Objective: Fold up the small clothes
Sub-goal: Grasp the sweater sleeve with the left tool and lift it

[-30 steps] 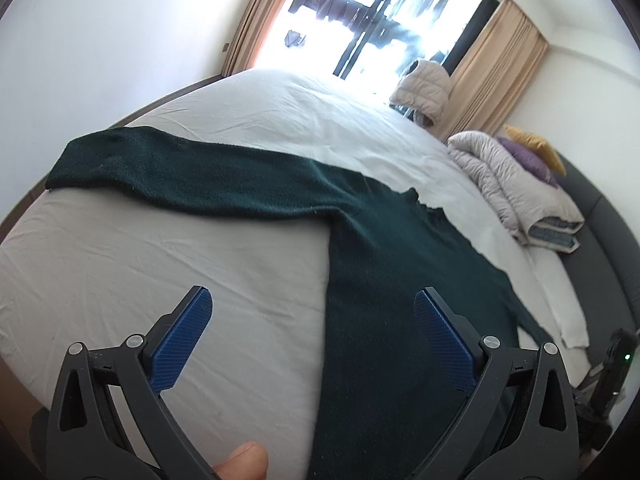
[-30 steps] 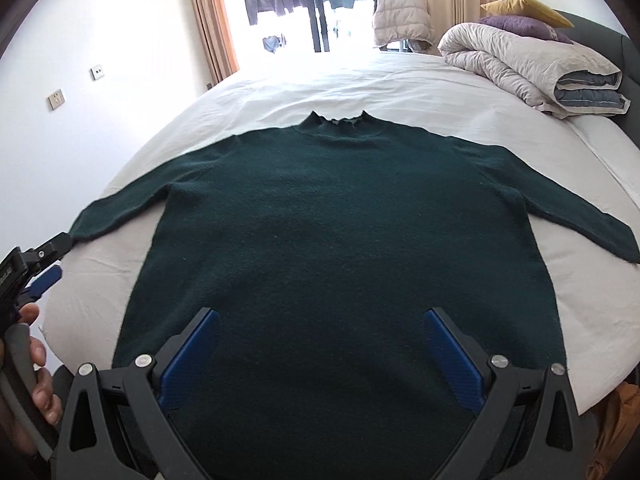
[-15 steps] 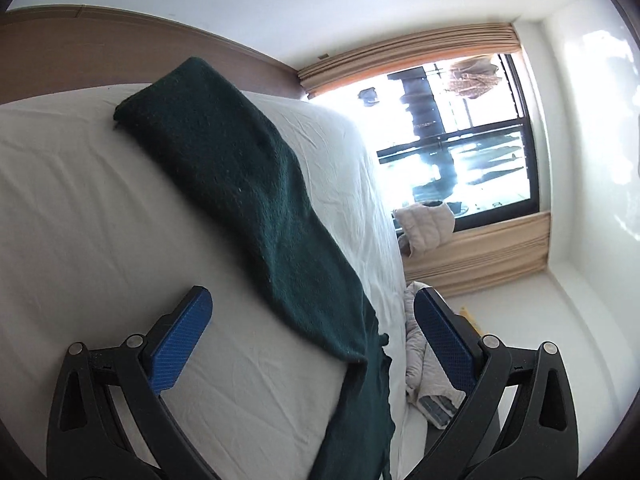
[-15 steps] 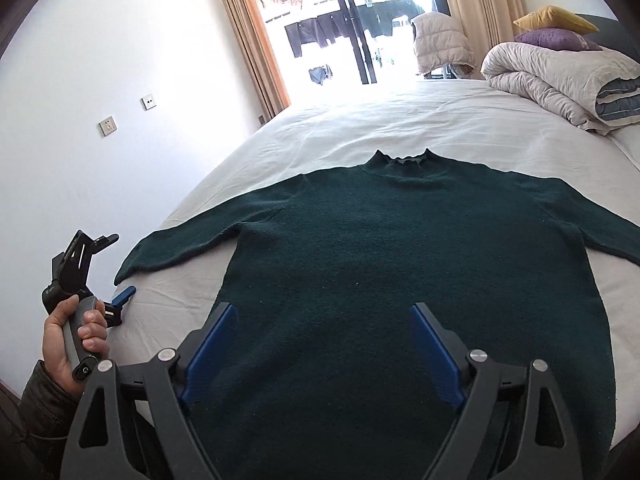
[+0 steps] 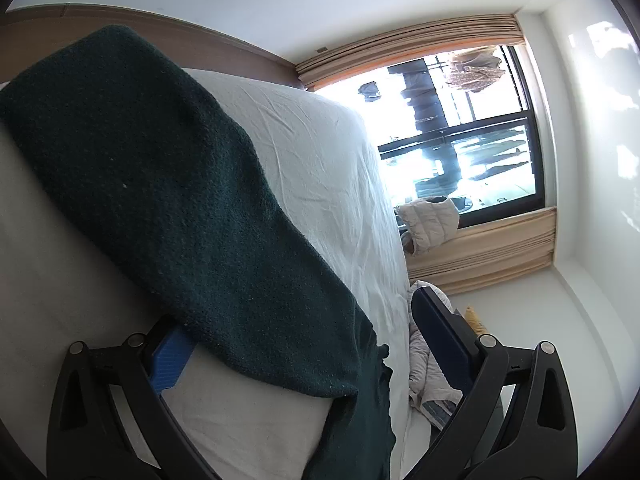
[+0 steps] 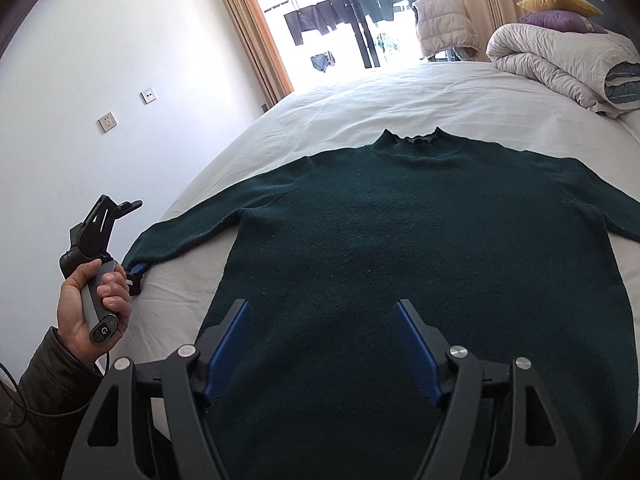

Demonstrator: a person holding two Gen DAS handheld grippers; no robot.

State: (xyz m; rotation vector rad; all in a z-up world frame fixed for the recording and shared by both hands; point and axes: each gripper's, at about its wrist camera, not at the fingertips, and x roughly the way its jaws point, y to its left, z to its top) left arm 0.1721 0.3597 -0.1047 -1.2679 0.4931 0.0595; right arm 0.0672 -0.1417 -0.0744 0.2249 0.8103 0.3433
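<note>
Left hand-held gripper (image 5: 304,344) wide around sweater sleeve (image 5: 168,200), right hand-held gripper (image 6: 320,344) closing above hem.

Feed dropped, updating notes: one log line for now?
sweater: flat on bed | left claw: open, straddling sleeve cuff | right claw: closing over hem, nothing pinched

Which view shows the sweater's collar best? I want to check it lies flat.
The right wrist view: the collar sits unobstructed at the top of the spread sweater. The left wrist view shows only one sleeve, no collar.
</note>
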